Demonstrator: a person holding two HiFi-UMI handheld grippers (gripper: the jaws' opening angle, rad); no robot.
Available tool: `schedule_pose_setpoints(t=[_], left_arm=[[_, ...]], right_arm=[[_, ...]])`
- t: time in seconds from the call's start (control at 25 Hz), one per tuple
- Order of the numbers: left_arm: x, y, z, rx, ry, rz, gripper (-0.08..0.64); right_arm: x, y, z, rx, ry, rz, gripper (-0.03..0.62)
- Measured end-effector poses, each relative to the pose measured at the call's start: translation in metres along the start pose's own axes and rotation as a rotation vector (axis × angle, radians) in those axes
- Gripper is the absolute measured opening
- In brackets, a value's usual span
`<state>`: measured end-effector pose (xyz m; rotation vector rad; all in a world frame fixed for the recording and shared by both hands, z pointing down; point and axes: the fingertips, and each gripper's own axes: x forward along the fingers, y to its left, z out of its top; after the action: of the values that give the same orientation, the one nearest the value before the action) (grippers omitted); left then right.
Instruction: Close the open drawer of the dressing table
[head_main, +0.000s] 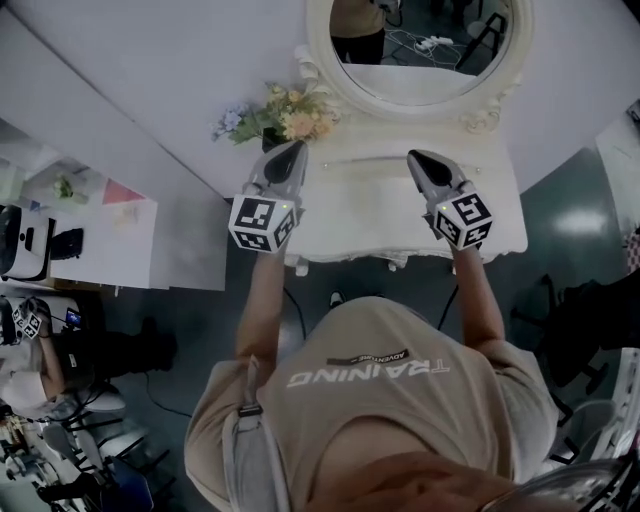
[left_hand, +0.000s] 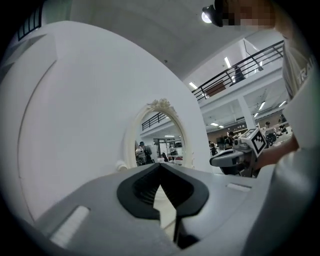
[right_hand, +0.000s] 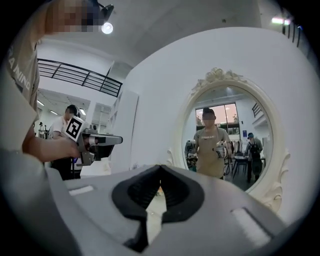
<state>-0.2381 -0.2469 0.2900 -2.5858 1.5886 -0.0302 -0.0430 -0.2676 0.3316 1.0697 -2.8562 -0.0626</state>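
Note:
The white dressing table (head_main: 505, 215) stands against the wall under its oval mirror (head_main: 420, 75). From above I cannot make out its drawer. My left gripper (head_main: 294, 152) hovers over the tabletop's left part, its jaws shut on nothing. My right gripper (head_main: 420, 160) hovers over the right part, also shut and empty. In the left gripper view the closed jaws (left_hand: 161, 172) point toward the mirror (left_hand: 159, 137), with the right gripper (left_hand: 234, 158) beside them. In the right gripper view the closed jaws (right_hand: 160, 172) face the mirror (right_hand: 232, 137), and the left gripper (right_hand: 100, 142) shows at the left.
A bunch of flowers (head_main: 285, 115) stands at the tabletop's back left corner. A white side desk (head_main: 110, 240) with small items is to the left. A person (head_main: 30, 360) sits at lower left. Cables run on the dark floor under the table.

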Motion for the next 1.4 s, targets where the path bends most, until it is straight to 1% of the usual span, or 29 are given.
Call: schedule_pose_setpoints(t=[0.08, 0.16, 0.24, 0.28, 0.4, 0.48, 0.56, 0.68, 0.8, 1.04, 1.4], left_arm=[[0.000, 0.004, 0.022, 0.028, -0.049, 0.017, 0.006], [-0.001, 0.007, 0.041, 0.062, -0.105, 0.043, 0.006], [-0.003, 0.007, 0.050, 0.085, -0.146, 0.066, 0.006], [-0.003, 0.005, 0.050, 0.087, -0.153, 0.068, 0.006], [0.002, -0.003, 0.042, 0.085, -0.147, 0.051, 0.006], [0.006, -0.008, 0.034, 0.087, -0.137, 0.042, 0.006], [0.010, -0.012, 0.020, 0.077, -0.120, 0.035, 0.006], [0.012, -0.017, -0.005, 0.042, -0.085, 0.035, 0.006], [0.009, -0.014, -0.020, 0.017, -0.067, 0.045, 0.006], [0.012, -0.002, -0.031, -0.013, -0.055, 0.068, 0.006], [0.030, 0.000, -0.037, -0.020, -0.054, 0.032, 0.006]], right_arm=[[0.002, 0.002, 0.018, -0.023, -0.035, -0.023, -0.002], [0.003, -0.002, 0.032, -0.043, -0.073, -0.077, -0.002], [0.001, -0.007, 0.041, -0.038, -0.105, -0.127, -0.002], [0.001, -0.008, 0.042, -0.026, -0.115, -0.140, -0.002], [-0.001, -0.010, 0.041, 0.009, -0.128, -0.150, -0.002], [-0.003, -0.013, 0.037, 0.013, -0.125, -0.160, -0.002], [-0.007, -0.015, 0.029, 0.005, -0.115, -0.173, -0.002], [-0.011, -0.016, 0.016, -0.026, -0.103, -0.195, -0.002], [-0.010, -0.014, 0.007, -0.040, -0.100, -0.196, -0.002], [0.000, -0.005, -0.007, -0.073, -0.045, -0.146, -0.002], [0.007, -0.012, -0.013, -0.049, -0.036, -0.143, -0.002]])
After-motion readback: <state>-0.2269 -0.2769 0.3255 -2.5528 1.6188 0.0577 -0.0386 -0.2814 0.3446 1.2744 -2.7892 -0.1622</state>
